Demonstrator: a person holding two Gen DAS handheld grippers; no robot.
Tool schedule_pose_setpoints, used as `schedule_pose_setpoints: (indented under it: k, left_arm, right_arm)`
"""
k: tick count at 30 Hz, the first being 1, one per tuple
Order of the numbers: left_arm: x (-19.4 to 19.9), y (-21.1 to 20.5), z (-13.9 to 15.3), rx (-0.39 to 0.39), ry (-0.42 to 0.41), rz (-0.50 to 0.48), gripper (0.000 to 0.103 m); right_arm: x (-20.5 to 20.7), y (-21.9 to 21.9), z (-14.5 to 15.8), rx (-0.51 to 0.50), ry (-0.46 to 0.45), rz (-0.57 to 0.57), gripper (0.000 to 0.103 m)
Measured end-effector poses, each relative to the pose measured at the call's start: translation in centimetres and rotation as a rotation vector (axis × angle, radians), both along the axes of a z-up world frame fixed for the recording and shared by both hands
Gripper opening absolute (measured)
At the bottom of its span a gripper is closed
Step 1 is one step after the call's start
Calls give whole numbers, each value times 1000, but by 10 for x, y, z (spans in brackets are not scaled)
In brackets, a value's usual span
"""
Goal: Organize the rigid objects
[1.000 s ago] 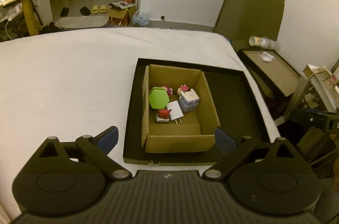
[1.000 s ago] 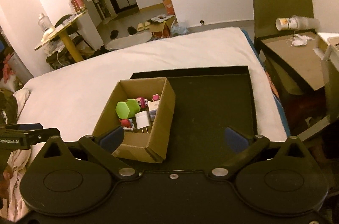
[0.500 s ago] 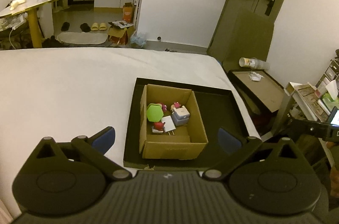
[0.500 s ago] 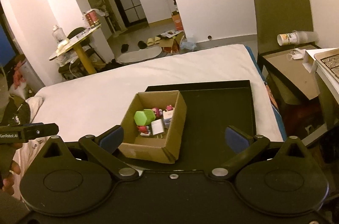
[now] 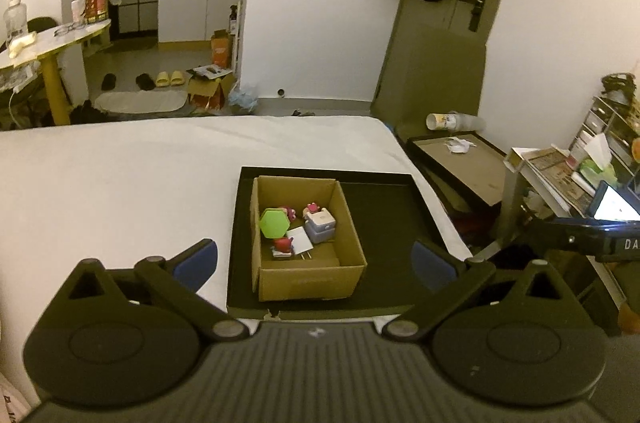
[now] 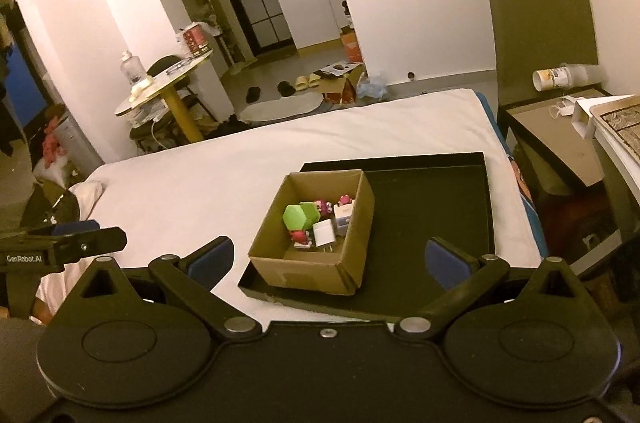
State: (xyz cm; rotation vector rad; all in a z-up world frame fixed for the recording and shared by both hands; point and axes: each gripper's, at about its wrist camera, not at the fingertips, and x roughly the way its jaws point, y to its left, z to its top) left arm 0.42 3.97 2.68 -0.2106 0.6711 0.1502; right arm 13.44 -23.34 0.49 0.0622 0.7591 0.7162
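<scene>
An open cardboard box (image 5: pixel 308 287) (image 6: pixel 312 273) stands in the left part of a black tray (image 5: pixel 384 219) (image 6: pixel 432 211) on a white bed. Inside the box lie a green hexagonal block (image 5: pixel 273 223) (image 6: pixel 295 216), a white charger plug (image 5: pixel 300 240) (image 6: pixel 325 232), a pale square box (image 5: pixel 320 223), a small red figure (image 5: pixel 282 245) (image 6: pixel 299 236) and pink figures (image 5: pixel 312 208) (image 6: pixel 345 200). My left gripper (image 5: pixel 314 261) is open and empty, held back from and above the box. My right gripper (image 6: pixel 330 259) is open and empty too, well above the tray's near edge.
The white bed (image 5: pixel 120 175) spreads left of the tray. A low table with a tipped cup (image 5: pixel 442 121) stands right of the bed, with cluttered shelves (image 5: pixel 560 175) beyond. The other gripper's body shows at the right edge (image 5: pixel 592 235) and left edge (image 6: pixel 60 247). A door (image 5: pixel 440 35) is behind.
Both grippers have pulled up and back from the box, which now looks smaller and farther. Both stayed open and the objects in the box did not move.
</scene>
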Motion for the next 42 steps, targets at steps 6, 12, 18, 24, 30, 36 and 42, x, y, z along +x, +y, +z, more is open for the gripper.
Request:
schedule_pose_setpoints:
  k: [6, 12, 18, 24, 30, 36, 42]
  left_arm:
    - [-8, -8, 1, 11, -6, -19, 103]
    - [-18, -11, 1, -28, -9, -36, 103]
    - [-26, -16, 5, 3, -16, -31, 103]
    - [-30, -15, 8, -13, -22, -40, 103]
    - [-27, -17, 7, -29, -8, -59, 103]
    - [-24, -19, 5, -44, -1, -72, 103]
    - [-24, -22, 4, -50, 1, -71, 103]
  right_arm:
    - [-15, 0, 2, -9, -10, 34, 103]
    - [-29, 1, 6, -12, -20, 56, 103]
    - [-41, 3, 8, -4, -34, 60, 103]
    - [-44, 0, 8, -11, -21, 48, 103]
    - [-44, -3, 8, -5, -8, 45, 103]
    - [-43, -5, 10, -4, 4, 51, 103]
    - [-45, -6, 11, -13, 3, 43, 103]
